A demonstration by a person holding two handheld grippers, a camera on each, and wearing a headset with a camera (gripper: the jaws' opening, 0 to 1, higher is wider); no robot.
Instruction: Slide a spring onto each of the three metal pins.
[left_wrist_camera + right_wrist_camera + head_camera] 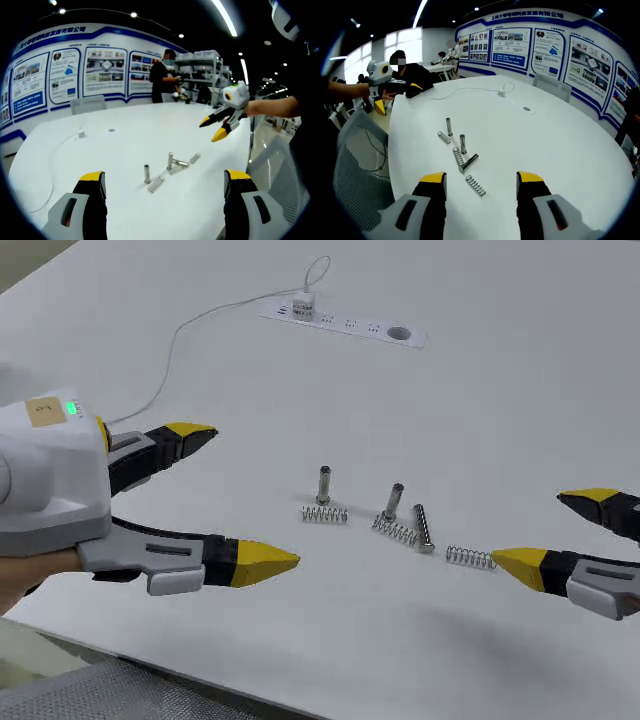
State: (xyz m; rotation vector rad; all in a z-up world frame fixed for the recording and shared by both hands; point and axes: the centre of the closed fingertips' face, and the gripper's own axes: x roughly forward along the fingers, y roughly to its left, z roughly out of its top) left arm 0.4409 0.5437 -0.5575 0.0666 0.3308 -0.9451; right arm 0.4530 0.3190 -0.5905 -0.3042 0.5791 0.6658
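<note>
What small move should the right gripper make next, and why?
Probably ease the right gripper forward and close it on the nearest spring: the gripper is open and empty, that spring lies loose just ahead, and the upright pins are bare.

The left gripper (pixel 256 495) has a white housing (pixel 45 480) carrying a lit green lamp (pixel 71 408) and a tan sticker (pixel 44 411) (its writing too small to read). Like the right gripper (pixel 526 527), it has black jaws, grey side plates and pointed yellow tips.
</note>
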